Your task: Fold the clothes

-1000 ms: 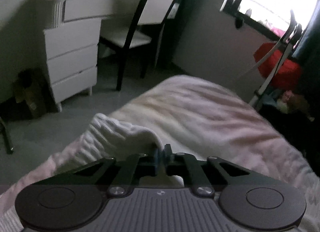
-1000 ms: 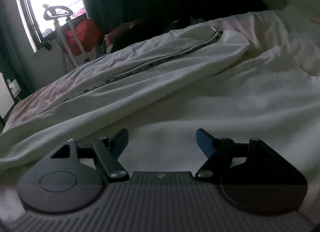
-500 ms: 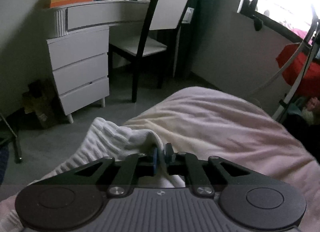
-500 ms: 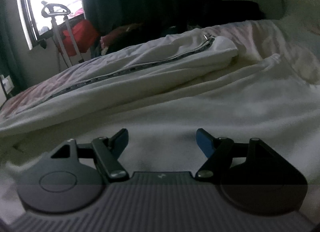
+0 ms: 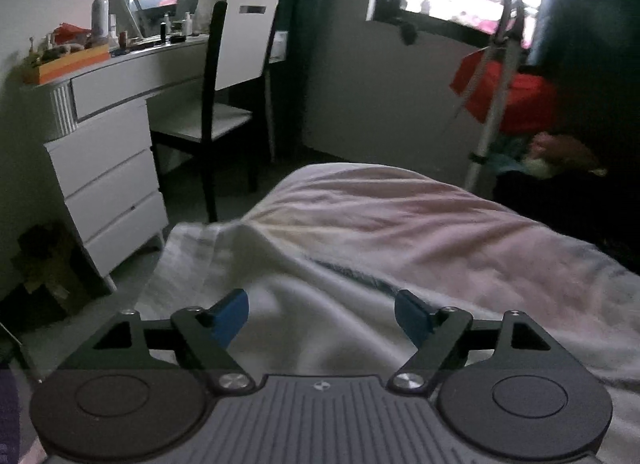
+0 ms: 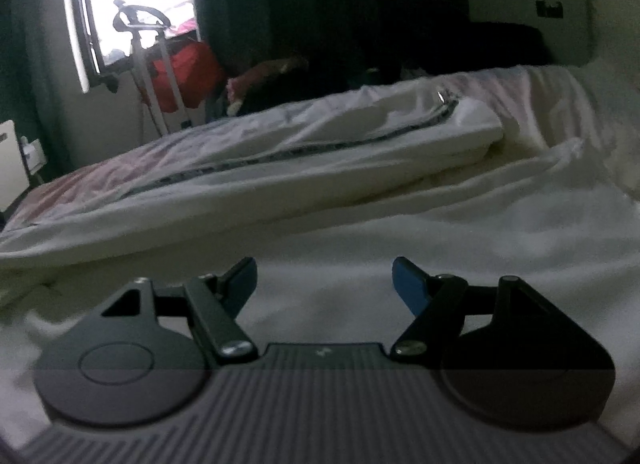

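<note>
Left gripper (image 5: pixel 321 314) had just sprung open, nothing between; right gripper (image 6: pixel 324 280) gaped too. White zip garment (image 6: pixel 280 159), mid-frame: soft, floppy — probably best pinched at its ribbed hem.

white jacket (image 6: pixel 280 167), dark zip stripe | pink bed cover (image 5: pixel 440 232) | blue gripper pads (image 5: pixel 232 314) | white drawers (image 5: pixel 108 187) | red bag (image 5: pixel 516 103)

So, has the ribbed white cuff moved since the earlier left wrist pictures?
Yes. The left gripper has just been opening and pinches nothing; the ribbed white cuff has dropped flat on the bed, farther from the fingers, toward the white drawers.
</note>
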The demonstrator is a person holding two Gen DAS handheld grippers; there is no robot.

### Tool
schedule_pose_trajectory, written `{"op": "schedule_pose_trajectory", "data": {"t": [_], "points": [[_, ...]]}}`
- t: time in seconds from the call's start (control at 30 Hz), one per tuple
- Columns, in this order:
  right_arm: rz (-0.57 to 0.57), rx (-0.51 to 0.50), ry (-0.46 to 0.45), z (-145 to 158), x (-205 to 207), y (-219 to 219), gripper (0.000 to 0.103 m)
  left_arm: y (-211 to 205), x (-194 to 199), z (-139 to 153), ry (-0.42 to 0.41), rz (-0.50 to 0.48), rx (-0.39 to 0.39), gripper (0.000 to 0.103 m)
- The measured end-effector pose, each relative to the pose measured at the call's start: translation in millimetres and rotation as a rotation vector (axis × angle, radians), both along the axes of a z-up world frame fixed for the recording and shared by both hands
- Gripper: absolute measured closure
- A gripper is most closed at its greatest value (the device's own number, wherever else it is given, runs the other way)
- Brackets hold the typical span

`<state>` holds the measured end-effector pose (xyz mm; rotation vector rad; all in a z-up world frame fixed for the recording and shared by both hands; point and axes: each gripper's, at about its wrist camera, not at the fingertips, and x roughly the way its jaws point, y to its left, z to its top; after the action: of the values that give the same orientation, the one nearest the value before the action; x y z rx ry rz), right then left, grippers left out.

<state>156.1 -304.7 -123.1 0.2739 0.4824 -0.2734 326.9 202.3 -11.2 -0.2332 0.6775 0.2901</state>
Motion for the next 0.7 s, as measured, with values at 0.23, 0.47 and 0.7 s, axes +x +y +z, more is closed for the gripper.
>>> {"op": "schedule_pose_trajectory", "data": {"t": [0.23, 0.47, 0.7], "points": [[-0.002, 0.019, -0.051, 28, -33, -5, 0.027, 11, -136, 16, -0.027, 0.068, -0.159, 0.013], [-0.007, 0.074, -0.016, 41, -69, -14, 0.027, 44, -210, -1, -0.019, 0.160, -0.242, 0.013], [-0.063, 0.140, -0.022, 51, -84, -25, 0.027, 89, -235, -15, 0.015, 0.288, -0.326, 0.013]]}}
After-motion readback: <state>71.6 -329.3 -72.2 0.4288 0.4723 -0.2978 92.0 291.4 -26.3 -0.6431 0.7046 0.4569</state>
